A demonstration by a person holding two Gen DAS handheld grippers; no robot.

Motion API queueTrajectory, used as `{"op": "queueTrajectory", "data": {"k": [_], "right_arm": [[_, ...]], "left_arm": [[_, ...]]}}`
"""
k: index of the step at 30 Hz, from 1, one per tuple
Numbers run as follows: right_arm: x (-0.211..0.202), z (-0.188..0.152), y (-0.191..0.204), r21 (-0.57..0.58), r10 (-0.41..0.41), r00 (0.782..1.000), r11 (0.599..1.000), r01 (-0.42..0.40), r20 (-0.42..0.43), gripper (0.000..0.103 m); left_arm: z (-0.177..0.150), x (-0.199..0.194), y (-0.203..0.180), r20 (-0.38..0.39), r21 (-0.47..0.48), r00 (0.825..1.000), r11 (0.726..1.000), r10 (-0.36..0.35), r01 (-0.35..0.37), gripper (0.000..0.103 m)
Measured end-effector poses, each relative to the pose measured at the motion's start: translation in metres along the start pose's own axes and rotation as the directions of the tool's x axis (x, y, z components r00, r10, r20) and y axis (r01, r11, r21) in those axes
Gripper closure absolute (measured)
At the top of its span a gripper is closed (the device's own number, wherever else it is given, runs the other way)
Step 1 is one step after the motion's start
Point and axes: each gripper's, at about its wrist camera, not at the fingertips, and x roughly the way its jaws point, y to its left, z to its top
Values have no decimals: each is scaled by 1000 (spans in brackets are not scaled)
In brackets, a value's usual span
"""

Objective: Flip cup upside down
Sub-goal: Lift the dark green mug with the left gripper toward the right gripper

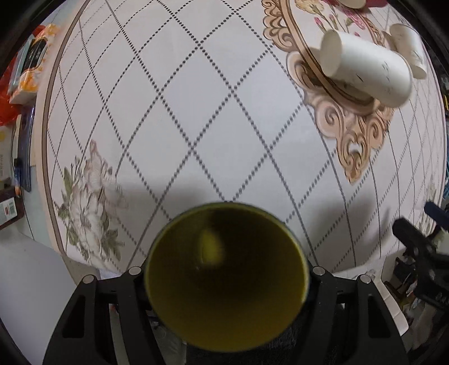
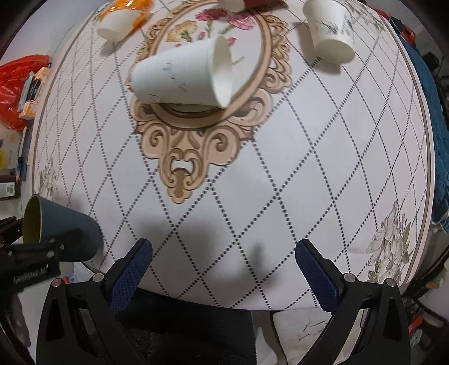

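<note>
My left gripper (image 1: 226,276) is shut on a dark blue paper cup with a yellow-green inside (image 1: 224,280), held above the near table edge. Its mouth faces the left wrist camera and hides the fingertips. In the right wrist view this cup (image 2: 64,233) shows at lower left, on its side in the left gripper, mouth pointing left. My right gripper (image 2: 223,269) is open and empty above the near table edge; its blue pads (image 2: 132,275) stand wide apart. A white paper cup (image 2: 182,78) lies on its side on the table's ornate centre medallion; it also shows in the left wrist view (image 1: 367,67).
The round table (image 2: 280,168) has a white diamond-pattern cloth. A white cup (image 2: 331,31) stands upside down at the back right, an orange-and-white cup (image 2: 120,19) at the back left, a red cup (image 2: 247,4) at the far edge. Red bags and boxes (image 2: 19,89) lie off the left side.
</note>
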Motion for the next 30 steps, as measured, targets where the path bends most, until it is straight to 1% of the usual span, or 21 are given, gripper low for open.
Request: {"op": "queueTrajectory", "data": {"k": [5,13,15,17,22,25,27,29,30], "right_arm": [[4,2,-15,32,-23,1000,999,23,-3,0],[0,9,-30,69,-42,999,997,41,2,0],[-5,12,-32,74,-46,999,996,45,7,0],[-8,14,-32,80,-46,999,996,45,13,0],[-16,19,-33,91,-50,998,995,47,26,0],[-18,21,-35,96,-52,998,994,49,28,0],[-21,19,-34,109,-58,998,993,54,35,0],[-21,19,-33,112,-59,998,992,55,35,0],[-15,11,-23,114,-62,997,992,57,36,0]], "left_arm": [[24,1,-3,25,-11,1000,1000,15,-14,37],[49,12,-3,14,-37,1000,999,-8,8,37],[61,15,0,4,-44,1000,999,-6,6,37],[65,17,-1,5,-51,1000,999,7,-6,36],[73,24,1,-1,-60,1000,998,6,-6,36],[76,20,2,0,-59,1000,998,5,-5,31],[75,16,1,-2,-57,1000,998,-2,2,20],[76,13,1,-2,-58,1000,998,-8,8,19],[66,21,-2,1,-57,1000,998,-9,9,19]]}}
